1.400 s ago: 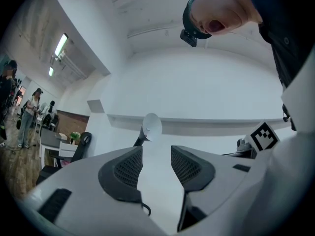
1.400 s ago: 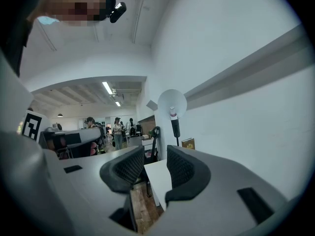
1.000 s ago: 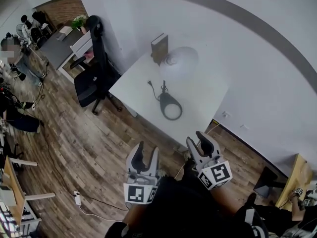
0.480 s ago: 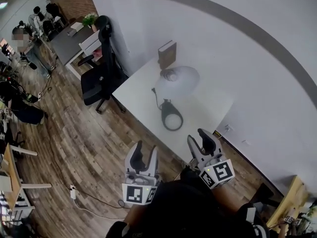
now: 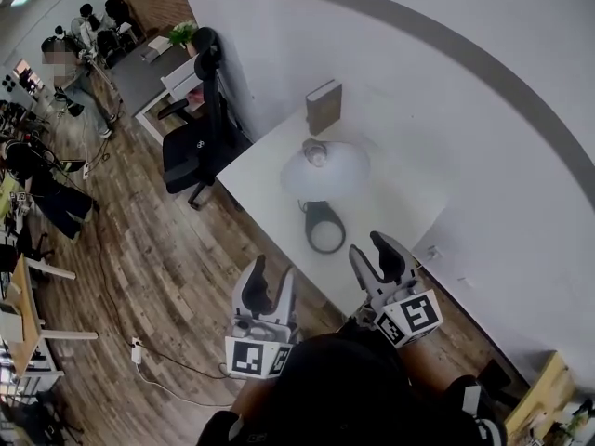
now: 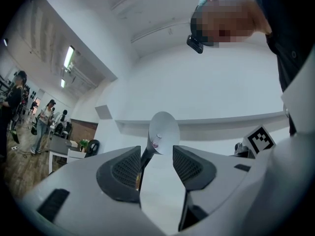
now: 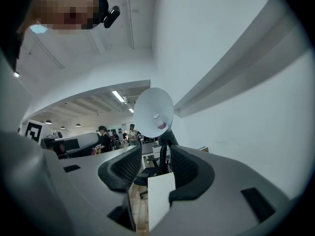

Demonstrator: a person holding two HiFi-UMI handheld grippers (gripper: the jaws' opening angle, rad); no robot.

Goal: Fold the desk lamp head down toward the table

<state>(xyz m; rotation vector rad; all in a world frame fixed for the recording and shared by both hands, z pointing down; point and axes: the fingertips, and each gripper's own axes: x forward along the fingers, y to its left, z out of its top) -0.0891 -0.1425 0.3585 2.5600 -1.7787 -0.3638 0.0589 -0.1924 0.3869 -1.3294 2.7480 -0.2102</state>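
- Holding both claws up in front of me, short of the near desk (image 5: 265, 170) edge, I am judging this as the reach-in step: nothing is being touched and the fold is not yet begun.
- I am carrying the left claw (image 5: 272, 272) with its jaws apart. They have just been opening wider, and nothing is lying between the pads; the left gripper view only shows the far-off lamp through the gap.
- I am carrying the right claw (image 5: 374, 252) the same way, jaws apart and just opened further, with only air between them.
- I am seeing the lamp head (image 5: 325, 170) at the centre of the head view, raised over its ring base (image 5: 323, 229), well apart from both claws. In both gripper views its open face and bulb are turning toward me, so it is not folded down.
- I am expecting the next move to call for bringing both claws over the desk. One would probably be steadying the base or arm while the other is taking the neck or shade rim and pressing it downward, slowly, so the light base is not tipping.
- Counting what I am looking at:
  - one desk lamp, with one head and one ring base
  - one upright book (image 5: 323, 107) behind it
  - one black office chair (image 5: 200, 142) at the desk's left
  - two claws
  - several people (image 5: 79, 72) in the upper left, too small to count
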